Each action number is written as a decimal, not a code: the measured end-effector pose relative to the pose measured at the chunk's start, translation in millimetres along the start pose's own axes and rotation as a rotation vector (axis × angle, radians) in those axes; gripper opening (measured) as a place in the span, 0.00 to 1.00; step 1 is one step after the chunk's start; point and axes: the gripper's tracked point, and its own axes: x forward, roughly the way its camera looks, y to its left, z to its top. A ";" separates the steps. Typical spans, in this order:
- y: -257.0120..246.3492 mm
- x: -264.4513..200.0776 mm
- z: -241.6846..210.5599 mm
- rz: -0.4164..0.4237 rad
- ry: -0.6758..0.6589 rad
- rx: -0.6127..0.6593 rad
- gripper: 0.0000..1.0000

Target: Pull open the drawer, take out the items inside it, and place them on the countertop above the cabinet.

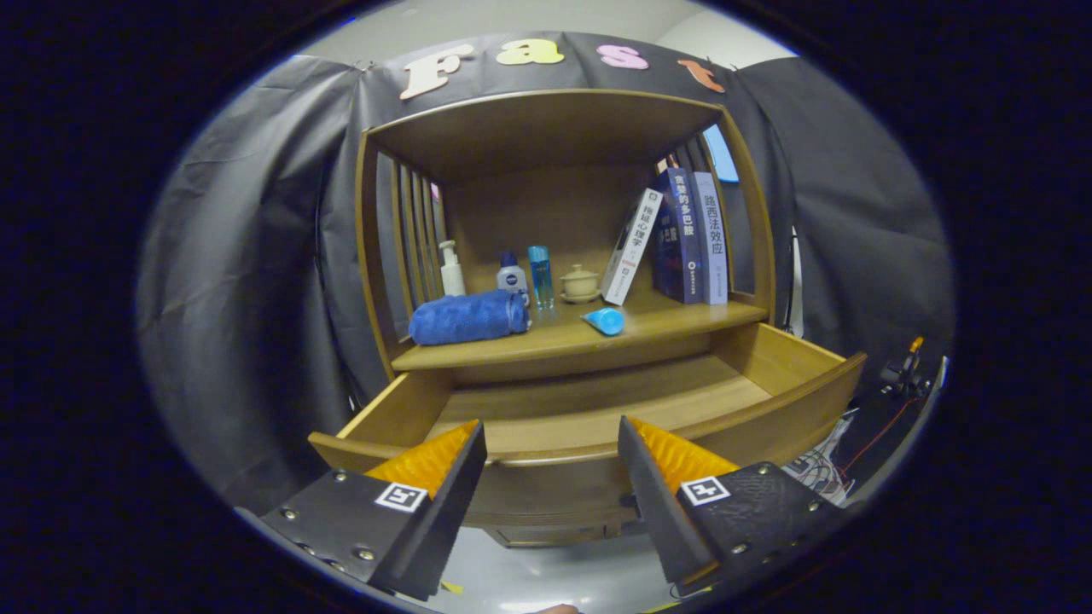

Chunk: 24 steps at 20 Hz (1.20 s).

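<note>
The brown wooden cabinet (pixel 546 136) takes up the centre of the frame, an open-fronted box with slatted sides and a smooth, faintly glossy finish. Below it, in the lower middle, the wooden drawer (pixel 772 422) stands pulled well out, with a curved front rim. The stretch of its flat floor that shows holds nothing; the near strip behind the front rim is hidden.

On the wooden countertop (pixel 682 322) above the drawer, right of centre, three upright paperback books (pixel 682 239) lean together. Left of centre lies a rolled blue terry towel (pixel 467 317), soft and fuzzy. Behind it stand a white plastic pump bottle (pixel 450 269), a small blue-and-white bottle (pixel 512 277), a clear blue bottle (pixel 540 275) and a squat beige ceramic lidded cup (pixel 580 282). A small blue plastic tube (pixel 606 321) lies on its side near the front edge.

At the bottom of the frame the gripper (pixel 552 448) hangs before the drawer front, its wedge-shaped ribbed fingers spread apart and holding nothing.

The task looks nearly or fully done. The risks from here: the round tube could roll off the edge if nudged, and a careless sweep could clip the protruding drawer rim.
</note>
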 end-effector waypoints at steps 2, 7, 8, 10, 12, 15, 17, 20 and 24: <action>-0.1 3.0 -0.2 0.004 -0.005 0.012 0.93; -12.8 -15.6 -10.0 -0.021 0.007 -0.027 0.93; -16.3 -19.5 -14.4 -0.030 0.014 -0.031 0.93; -21.0 -21.8 -24.1 -0.038 0.027 -0.018 0.93; -19.6 -19.6 -32.5 -0.031 0.047 -0.010 0.93; -14.2 -14.0 -39.7 -0.014 0.066 -0.023 0.93; -10.9 -9.4 -45.7 -0.002 0.084 -0.025 0.93; -9.0 -2.8 -50.4 0.010 0.099 -0.023 0.93; -10.6 2.6 -54.2 0.005 0.118 -0.045 0.93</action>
